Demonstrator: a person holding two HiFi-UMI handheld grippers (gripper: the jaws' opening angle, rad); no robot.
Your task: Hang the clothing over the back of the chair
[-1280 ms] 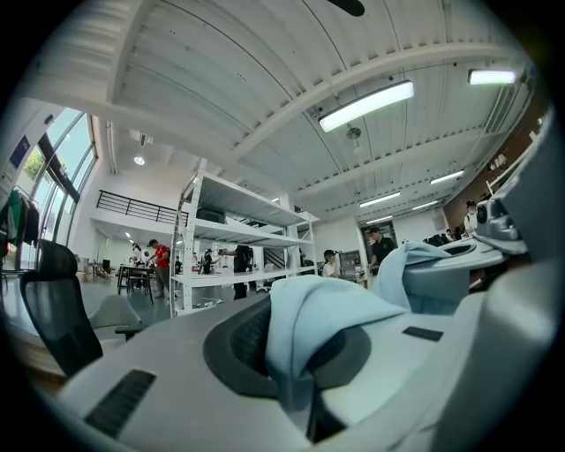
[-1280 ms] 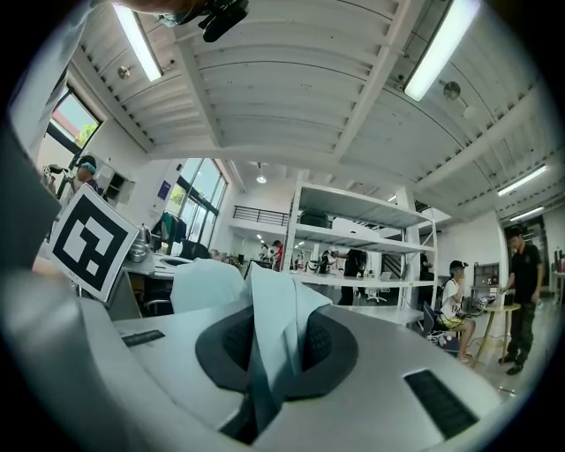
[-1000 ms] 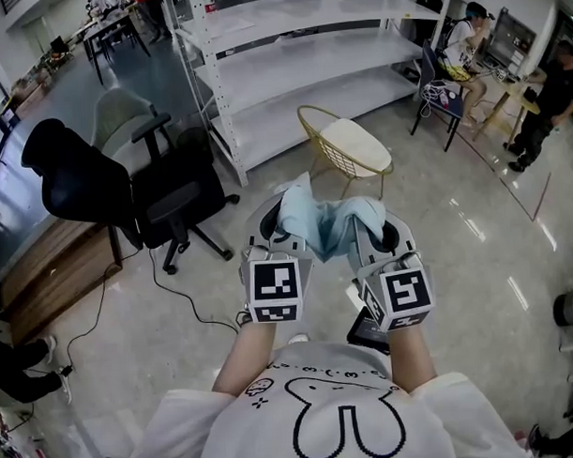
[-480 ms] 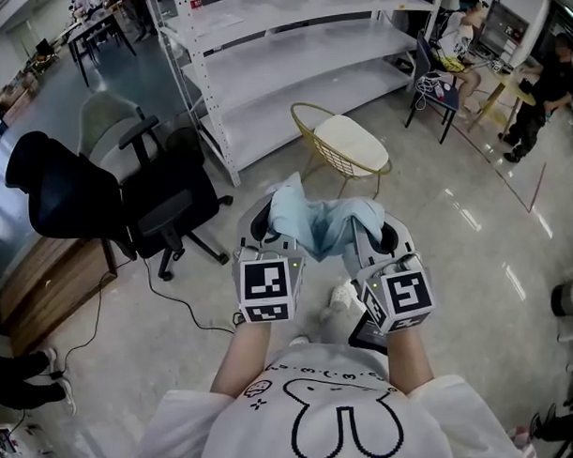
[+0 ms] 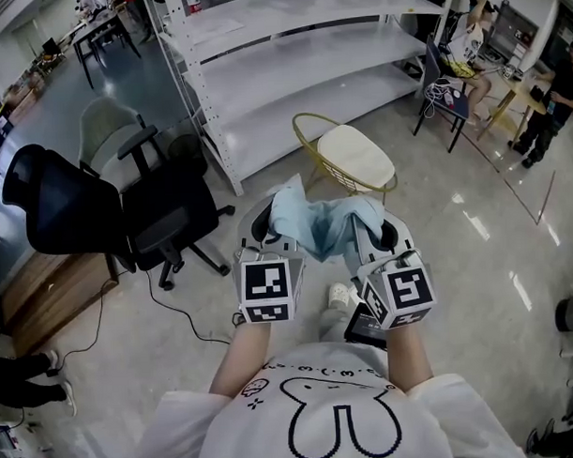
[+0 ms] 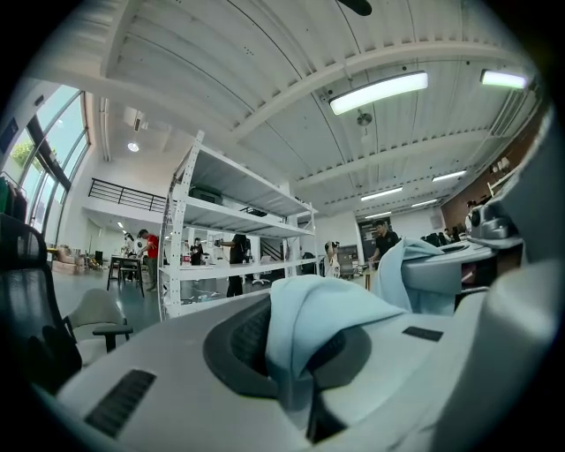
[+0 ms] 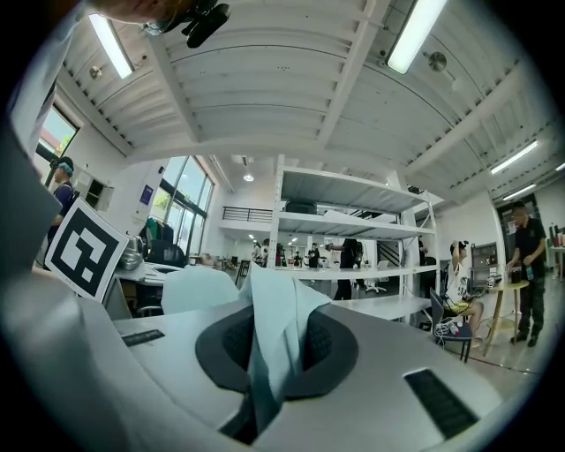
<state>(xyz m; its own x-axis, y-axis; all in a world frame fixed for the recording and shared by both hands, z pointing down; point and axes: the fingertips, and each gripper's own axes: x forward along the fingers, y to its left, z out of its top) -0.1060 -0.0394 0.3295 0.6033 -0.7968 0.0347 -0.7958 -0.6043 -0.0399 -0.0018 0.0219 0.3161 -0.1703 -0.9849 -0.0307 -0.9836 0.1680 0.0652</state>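
Observation:
A light blue garment (image 5: 319,222) hangs bunched between my two grippers, in front of the person's chest. My left gripper (image 5: 270,230) is shut on its left part, and the cloth (image 6: 309,322) fills that gripper's (image 6: 305,357) dark pads. My right gripper (image 5: 375,232) is shut on the right part, where a fold of cloth (image 7: 269,322) stands up between the pads of that gripper (image 7: 272,357). Both grippers point level. A gold wire chair (image 5: 351,153) with a cream seat stands on the floor just beyond the garment.
A black office chair (image 5: 126,215) stands to the left, with a grey chair (image 5: 109,126) behind it. White shelving (image 5: 290,54) runs across the back. A cable (image 5: 182,316) lies on the floor at the left. People sit and stand at the far right (image 5: 477,48).
The person has stepped on, carrying both grippers and the garment along. The black office chair has slid left in the view. Both grips look the same.

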